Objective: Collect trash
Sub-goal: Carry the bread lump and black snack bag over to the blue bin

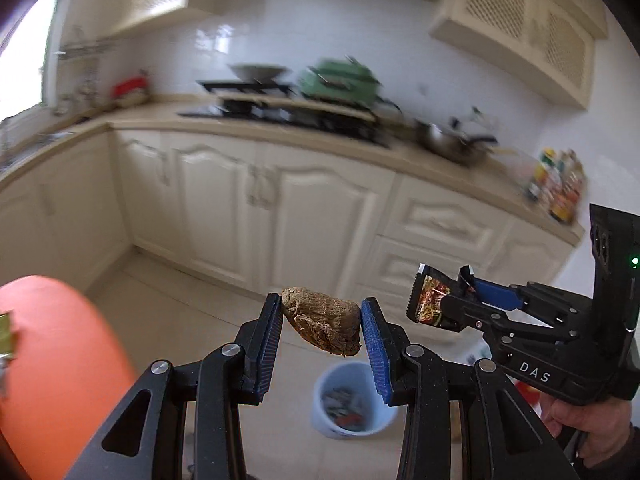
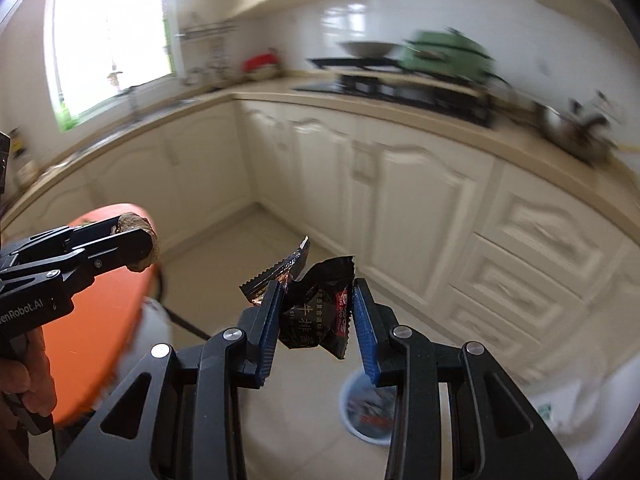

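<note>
Already we have two pieces of trash lifted clear of the orange tabletop [image 1: 48,344]: our left tongs [image 1: 322,326] are clamped on one crumpled brown wad [image 1: 322,326], our right tongs [image 2: 316,312] pinch one black snack wrapper [image 2: 316,312], both hanging above the floor. One pale blue bin [image 1: 352,400] stands below and ahead (some litter lies in it already), so what is left, we judge, is dropping both in and fetching the scrap at the tabletop's edge [image 1: 6,334]
</note>
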### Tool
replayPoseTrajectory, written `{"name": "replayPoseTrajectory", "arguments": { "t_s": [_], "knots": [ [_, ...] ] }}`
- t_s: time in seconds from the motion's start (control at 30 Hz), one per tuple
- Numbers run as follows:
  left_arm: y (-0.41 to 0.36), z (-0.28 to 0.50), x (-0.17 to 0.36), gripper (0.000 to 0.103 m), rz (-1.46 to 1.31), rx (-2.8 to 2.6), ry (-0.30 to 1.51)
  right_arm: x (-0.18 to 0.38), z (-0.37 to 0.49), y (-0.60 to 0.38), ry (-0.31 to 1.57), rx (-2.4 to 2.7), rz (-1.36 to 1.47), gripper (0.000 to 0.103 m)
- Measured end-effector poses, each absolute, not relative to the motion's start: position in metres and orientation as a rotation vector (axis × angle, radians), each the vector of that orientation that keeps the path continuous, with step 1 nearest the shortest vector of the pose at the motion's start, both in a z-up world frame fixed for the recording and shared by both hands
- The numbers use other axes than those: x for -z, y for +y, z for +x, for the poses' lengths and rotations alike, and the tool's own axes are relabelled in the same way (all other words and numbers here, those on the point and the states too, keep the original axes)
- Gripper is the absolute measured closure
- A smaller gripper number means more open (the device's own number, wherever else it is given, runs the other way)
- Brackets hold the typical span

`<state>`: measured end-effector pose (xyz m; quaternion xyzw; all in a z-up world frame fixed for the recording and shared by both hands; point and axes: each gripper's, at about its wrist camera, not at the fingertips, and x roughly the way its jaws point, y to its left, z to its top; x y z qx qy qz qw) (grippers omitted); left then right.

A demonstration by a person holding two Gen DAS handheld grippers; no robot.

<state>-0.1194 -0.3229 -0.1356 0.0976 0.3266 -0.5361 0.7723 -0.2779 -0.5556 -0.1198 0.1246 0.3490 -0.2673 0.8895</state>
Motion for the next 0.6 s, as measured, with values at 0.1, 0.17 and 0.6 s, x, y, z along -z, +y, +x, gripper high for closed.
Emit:
{"name": "replayPoseTrajectory", "arguments": {
  "t_s": [0.1, 0.17, 0.6],
  "knots": [
    [-0.365, -0.126, 0.16, 0.067, 0.256, 1.224, 0.778, 0.143, -0.302, -0.587, 0.766, 0.624, 0.306, 0.068],
    [-0.39, -0.122, 0.175, 0.067, 0.277, 1.26, 0.835, 0.161, -0.312, -0.605, 0.794, 0.651, 0.345, 0.068],
    [-0.546, -0.088, 0.299, 0.067, 0.39, 1.284, 1.171, 0.297, -0.335, -0.701, 0.933, 0.737, 0.654, 0.066]
  ]
}}
